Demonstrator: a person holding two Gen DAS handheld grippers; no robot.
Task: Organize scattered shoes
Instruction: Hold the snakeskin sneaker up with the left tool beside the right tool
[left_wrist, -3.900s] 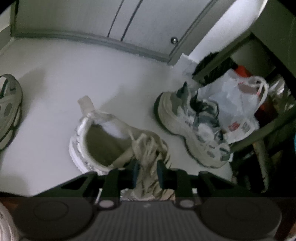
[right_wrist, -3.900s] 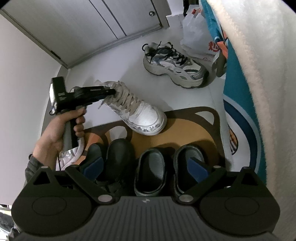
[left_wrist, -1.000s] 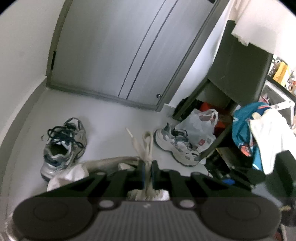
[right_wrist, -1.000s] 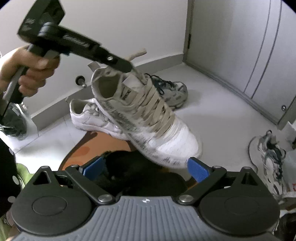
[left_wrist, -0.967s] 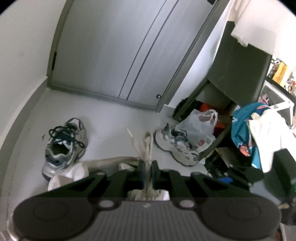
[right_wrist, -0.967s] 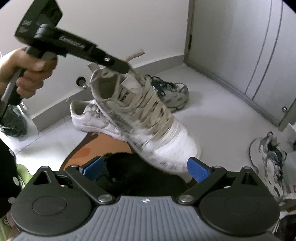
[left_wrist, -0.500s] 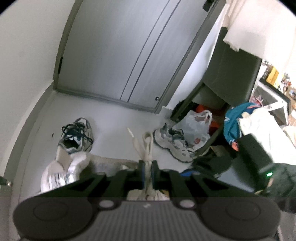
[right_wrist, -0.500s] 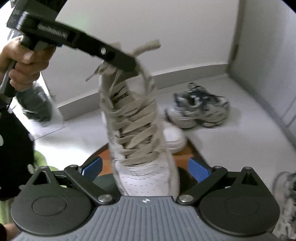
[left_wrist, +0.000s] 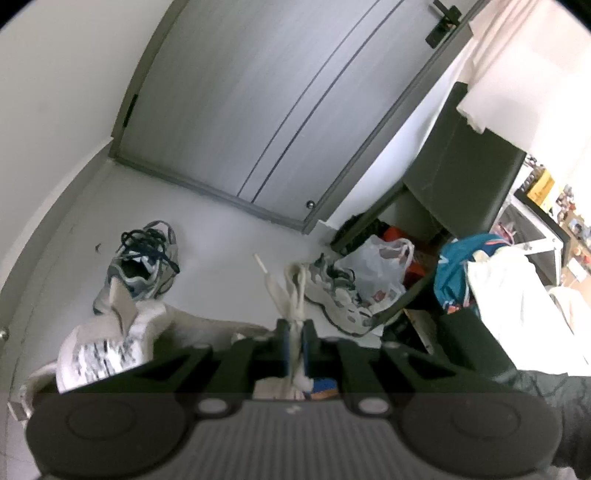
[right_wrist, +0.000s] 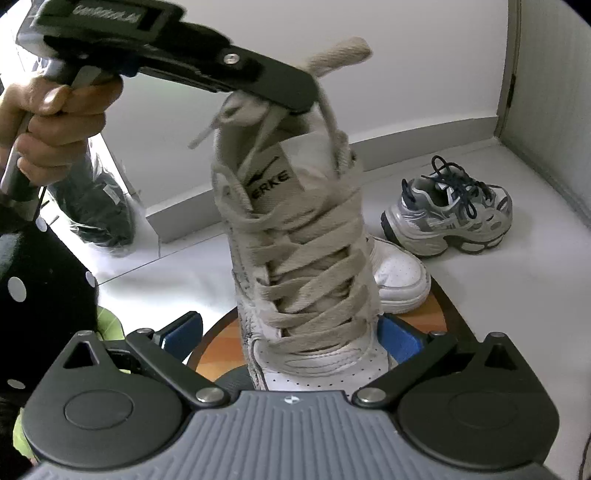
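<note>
A white sneaker (right_wrist: 303, 266) with beige laces (left_wrist: 295, 291) hangs toe-down from my left gripper (right_wrist: 295, 92), which is shut on the lace ends. In the left wrist view my left gripper (left_wrist: 295, 339) pinches the laces, and the sneaker's marked heel (left_wrist: 99, 350) shows at lower left. My right gripper (right_wrist: 291, 332) is open. The sneaker's forefoot hangs between its blue pads (right_wrist: 184, 332) without being pressed. The matching white sneaker (right_wrist: 399, 273) lies on the floor behind. A grey-and-blue sneaker (right_wrist: 450, 214) stands by the wall, and its mate (left_wrist: 340, 295) lies near a plastic bag.
An orange-brown mat (right_wrist: 218, 354) lies under the hanging shoe. A person's hand (right_wrist: 55, 110) grips the left tool. A dark bagged item (right_wrist: 96, 206) leans on the wall. A grey door (left_wrist: 258, 110), a white plastic bag (left_wrist: 373, 269) and cluttered shelves (left_wrist: 461, 206) border the floor.
My left gripper carried the white sneaker sideways toward the wall and slightly down. The shoe now hangs upright and close between the right gripper's jaws. The right view swung toward the wall.
</note>
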